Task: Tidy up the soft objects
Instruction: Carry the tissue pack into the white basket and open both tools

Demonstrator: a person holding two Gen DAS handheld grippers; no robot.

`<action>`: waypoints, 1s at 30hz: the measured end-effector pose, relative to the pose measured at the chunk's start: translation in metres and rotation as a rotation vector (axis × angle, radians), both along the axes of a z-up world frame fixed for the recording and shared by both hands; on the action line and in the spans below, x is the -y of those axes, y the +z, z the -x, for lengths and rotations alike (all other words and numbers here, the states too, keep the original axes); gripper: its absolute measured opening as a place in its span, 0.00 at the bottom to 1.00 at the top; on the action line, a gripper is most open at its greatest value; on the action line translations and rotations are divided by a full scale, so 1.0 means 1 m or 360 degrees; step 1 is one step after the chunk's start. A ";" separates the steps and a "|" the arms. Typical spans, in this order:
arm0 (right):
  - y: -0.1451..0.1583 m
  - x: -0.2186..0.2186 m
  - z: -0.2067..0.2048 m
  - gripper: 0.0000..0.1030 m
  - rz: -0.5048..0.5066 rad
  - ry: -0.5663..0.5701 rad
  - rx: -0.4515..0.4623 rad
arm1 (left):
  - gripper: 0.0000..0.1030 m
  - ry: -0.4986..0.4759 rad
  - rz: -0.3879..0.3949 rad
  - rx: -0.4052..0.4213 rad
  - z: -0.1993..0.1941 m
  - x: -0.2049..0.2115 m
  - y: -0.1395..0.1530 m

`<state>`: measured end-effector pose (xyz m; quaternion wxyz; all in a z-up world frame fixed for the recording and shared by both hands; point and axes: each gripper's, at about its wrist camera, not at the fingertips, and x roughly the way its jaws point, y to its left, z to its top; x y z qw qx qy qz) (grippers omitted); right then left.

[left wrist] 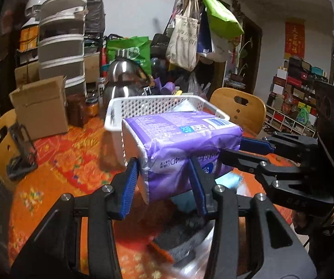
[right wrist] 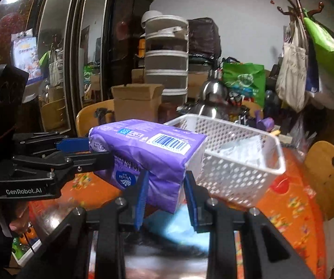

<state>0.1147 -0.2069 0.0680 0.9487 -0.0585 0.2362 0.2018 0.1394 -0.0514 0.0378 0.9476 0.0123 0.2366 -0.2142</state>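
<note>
A purple tissue pack [left wrist: 181, 144] is held in the air by both grippers, just in front of a white perforated basket [left wrist: 143, 105]. My left gripper [left wrist: 164, 176] is shut on the pack's near end. My right gripper [right wrist: 164, 183] is shut on its other end; the pack [right wrist: 148, 153] and basket [right wrist: 236, 162] also show in the right wrist view. The right gripper [left wrist: 255, 148] reaches in from the right in the left wrist view. A pale soft packet [right wrist: 241, 150] lies inside the basket. A blue soft item [right wrist: 171, 227] and a dark grey item [left wrist: 178, 241] lie on the table below.
An orange patterned tablecloth [left wrist: 57, 167] covers the table. A cardboard box [left wrist: 41, 107], jars [left wrist: 78, 109] and a steel kettle [left wrist: 122, 79] stand behind the basket. Wooden chairs [left wrist: 239, 109] flank the table. A coat rack with bags [left wrist: 197, 34] stands at the back.
</note>
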 end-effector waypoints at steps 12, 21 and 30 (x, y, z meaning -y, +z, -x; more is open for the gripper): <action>0.053 0.038 -0.094 0.28 0.0013 -0.0093 -0.0001 | 0.40 -0.0031 -0.0006 0.0001 -0.110 0.044 0.073; 0.033 0.050 -0.162 0.28 0.0024 -0.0121 -0.0107 | 0.40 -0.0021 -0.0054 -0.0155 -0.199 0.064 0.056; -0.004 0.040 -0.195 0.28 0.0094 -0.0130 -0.0186 | 0.47 0.0065 0.0037 -0.0347 -0.242 0.047 0.006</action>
